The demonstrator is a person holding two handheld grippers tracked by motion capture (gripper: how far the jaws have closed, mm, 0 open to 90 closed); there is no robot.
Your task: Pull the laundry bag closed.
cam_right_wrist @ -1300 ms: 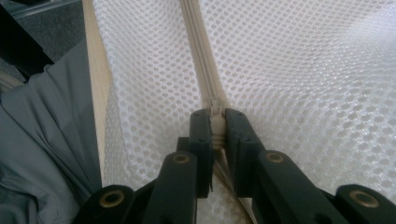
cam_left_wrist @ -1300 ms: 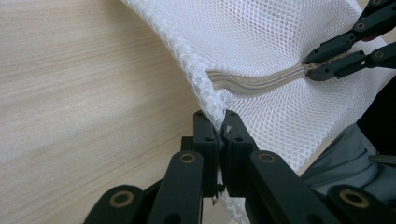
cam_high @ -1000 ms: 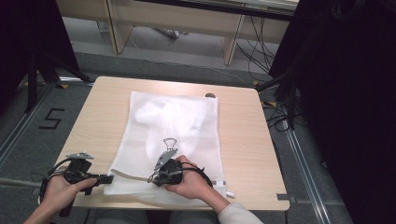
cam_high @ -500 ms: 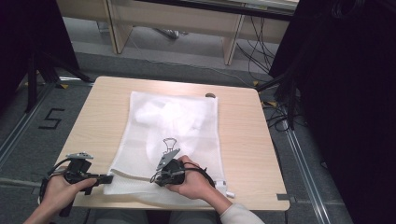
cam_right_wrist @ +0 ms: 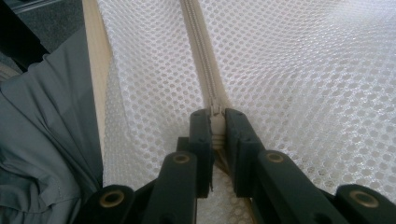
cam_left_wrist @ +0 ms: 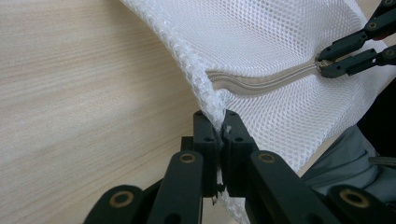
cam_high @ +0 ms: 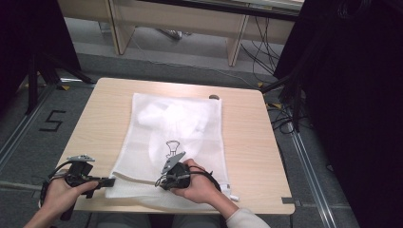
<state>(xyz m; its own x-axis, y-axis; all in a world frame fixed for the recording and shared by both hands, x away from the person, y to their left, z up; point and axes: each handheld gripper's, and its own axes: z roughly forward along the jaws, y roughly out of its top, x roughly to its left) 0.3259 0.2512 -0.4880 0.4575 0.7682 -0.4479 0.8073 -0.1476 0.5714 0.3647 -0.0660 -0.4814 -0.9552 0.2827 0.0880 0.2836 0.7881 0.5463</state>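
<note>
White mesh bag (cam_high: 176,137) flat on my table (cam_high: 247,156), my left hand-held gripper (cam_left_wrist: 218,122) clamped on its corner edge, my right hand-held gripper (cam_right_wrist: 215,122) pinching its zip pull (cam_right_wrist: 215,112)

It looks like a lab or recording workspace: a bare wooden table (cam_high: 247,156) stands on grey carpet crossed by floor rails (cam_high: 309,161), with loose cables (cam_high: 280,114), black curtains (cam_high: 351,95) and a floor marking "5" (cam_high: 52,121).

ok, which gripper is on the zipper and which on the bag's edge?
Right gripper pinches the zipper; left gripper clamps the mesh bag at its corner seam.
</note>
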